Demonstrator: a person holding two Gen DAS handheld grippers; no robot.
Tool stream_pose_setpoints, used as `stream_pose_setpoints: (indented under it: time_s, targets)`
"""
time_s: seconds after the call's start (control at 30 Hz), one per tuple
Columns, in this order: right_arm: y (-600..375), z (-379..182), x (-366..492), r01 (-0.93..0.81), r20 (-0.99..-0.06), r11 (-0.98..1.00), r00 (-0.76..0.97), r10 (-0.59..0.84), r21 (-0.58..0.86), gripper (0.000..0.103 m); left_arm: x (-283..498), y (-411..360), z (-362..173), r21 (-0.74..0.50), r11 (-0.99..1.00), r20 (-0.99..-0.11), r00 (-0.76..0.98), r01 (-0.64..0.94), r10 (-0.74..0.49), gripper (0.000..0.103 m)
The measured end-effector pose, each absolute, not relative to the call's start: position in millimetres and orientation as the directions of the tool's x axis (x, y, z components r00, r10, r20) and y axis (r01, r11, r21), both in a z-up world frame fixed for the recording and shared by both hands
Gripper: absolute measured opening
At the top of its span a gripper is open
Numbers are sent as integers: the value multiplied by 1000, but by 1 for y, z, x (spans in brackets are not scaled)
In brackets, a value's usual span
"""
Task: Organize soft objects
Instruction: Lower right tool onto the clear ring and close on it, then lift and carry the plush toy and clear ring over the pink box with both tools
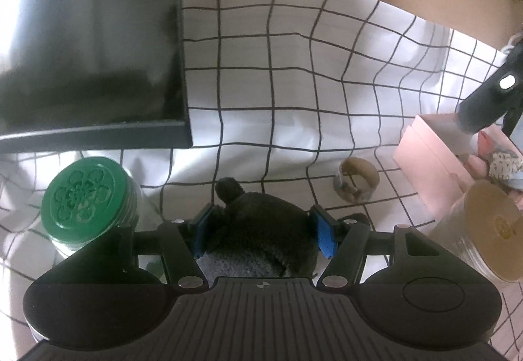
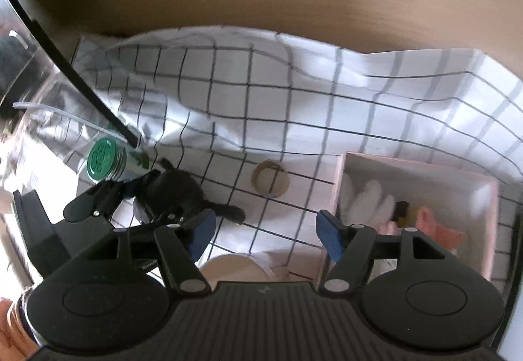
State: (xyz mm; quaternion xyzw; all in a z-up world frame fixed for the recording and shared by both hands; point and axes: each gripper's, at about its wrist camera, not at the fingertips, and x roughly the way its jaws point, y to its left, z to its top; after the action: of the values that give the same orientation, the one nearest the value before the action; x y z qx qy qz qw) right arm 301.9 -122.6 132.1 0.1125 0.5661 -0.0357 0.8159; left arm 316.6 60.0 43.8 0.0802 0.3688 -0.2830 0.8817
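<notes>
A black plush toy [image 1: 261,223] with a round ear lies on the checked cloth between the blue pads of my left gripper [image 1: 263,230], which is closed on it. In the right wrist view the plush toy [image 2: 176,191] lies left of centre with the left gripper [image 2: 153,197] around it. My right gripper [image 2: 263,230] is open and empty above the cloth, between the toy and a pink box [image 2: 346,161]. The box holds a white soft toy [image 2: 369,200] and a pink soft item [image 2: 441,230].
A green-lidded jar [image 1: 85,194] lies left of the toy. A cardboard tape core [image 1: 356,178] sits on the checked cloth [image 1: 278,83]. A black screen [image 1: 88,34] stands at back left. A gold-lidded jar [image 1: 493,227] and the pink box [image 1: 431,158] are right.
</notes>
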Motion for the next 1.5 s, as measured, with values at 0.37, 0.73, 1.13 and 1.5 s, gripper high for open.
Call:
stream_pose_setpoints:
  time_s: [0.37,0.73,1.13,1.5]
  targets:
    - [-118,50,387,172,-980,983,197,36,71,68,306,79,43,-127,822,-689,546,556,-476,69]
    - [-105,60,380,124,-979,992,205,-7,18,44,309,72,43,-113,829,-705,543,548,-456,69]
    - [-79,126,328,86,-946,992,318,57,89,44,286,74,55,-46,817,-718,549,574,-427,63]
    - [-64,211,287,62,-860,992,506,62,109,44,268,126,144,-40,875,-604,686,482,-406,63]
